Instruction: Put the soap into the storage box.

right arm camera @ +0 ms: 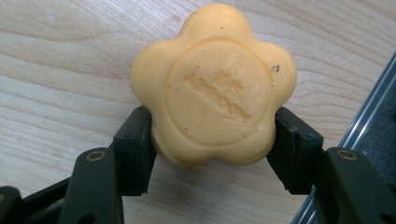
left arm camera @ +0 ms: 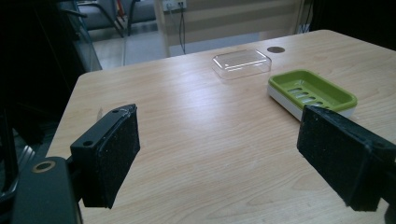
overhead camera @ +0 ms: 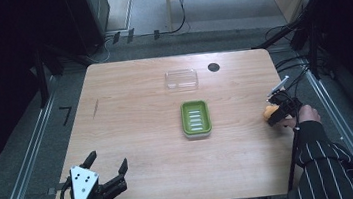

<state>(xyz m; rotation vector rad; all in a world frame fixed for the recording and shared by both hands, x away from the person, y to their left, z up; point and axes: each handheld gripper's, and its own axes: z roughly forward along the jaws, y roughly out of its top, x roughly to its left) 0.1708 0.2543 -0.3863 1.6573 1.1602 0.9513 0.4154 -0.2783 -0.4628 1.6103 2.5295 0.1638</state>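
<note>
A light wooden table takes up the middle of the high view, with dark floor and metal rails around it. The person's right sleeve, dark with thin white stripes, comes in at the bottom right corner.

The left gripper hovers at the near left corner of the table, a grey three-cornered plate on top of it. Its jaws stand wide apart with nothing between them; in the left gripper view only bare tabletop lies between the two black pads.

The right gripper sits at the right edge of the table, well apart from the left one. Its jaws are closed against the two sides of an orange flower-shaped soap bar, which bears a round stamped panel with raised lettering too faint to read. In the high view the soap shows as a small orange lump right at the table's edge.

A green soap dish with a slotted floor rests near the table's centre. Just beyond it lies a clear plastic lid, apart from the dish. Beside the lid, farther right, is a small dark round hole cover.
</note>
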